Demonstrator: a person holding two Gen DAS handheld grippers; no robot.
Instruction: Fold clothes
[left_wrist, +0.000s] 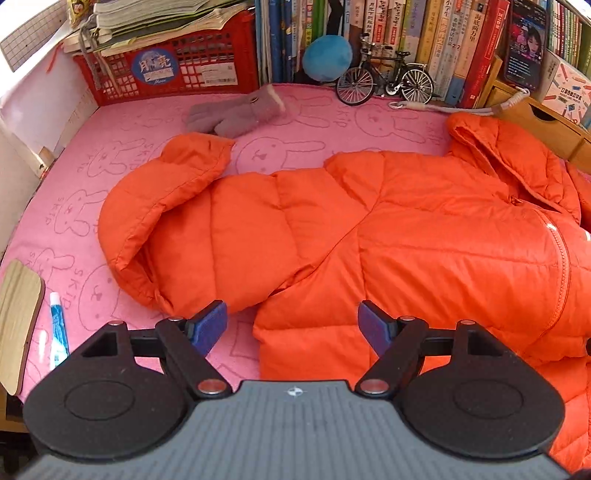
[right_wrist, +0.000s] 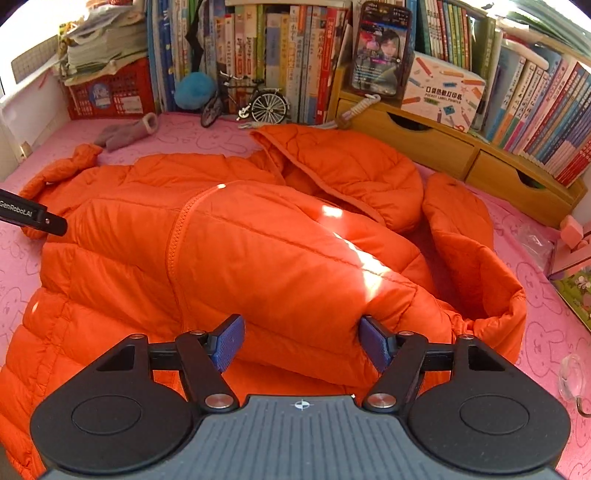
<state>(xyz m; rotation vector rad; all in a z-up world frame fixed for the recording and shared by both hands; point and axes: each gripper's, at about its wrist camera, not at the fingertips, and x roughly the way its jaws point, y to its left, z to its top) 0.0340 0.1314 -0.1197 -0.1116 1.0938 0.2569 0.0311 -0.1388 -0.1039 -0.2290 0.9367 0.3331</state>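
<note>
Both my tools gape, gripping nothing: left tool (left_wrist: 291, 326), right tool (right_wrist: 299, 343) over orange jacket (left_wrist: 424, 236). Grey gloves (left_wrist: 232, 114), toy bicycle (left_wrist: 384, 83) far; bare pink desk (left_wrist: 62, 206) left.

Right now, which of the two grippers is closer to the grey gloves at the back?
Left. The left gripper hovers over the jacket's sleeve side, below the grey gloves. The right gripper sits over the jacket's body, farther across.

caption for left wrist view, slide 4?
Open left gripper above orange puffer jacket spread on pink mat, sleeve extended left.
</note>
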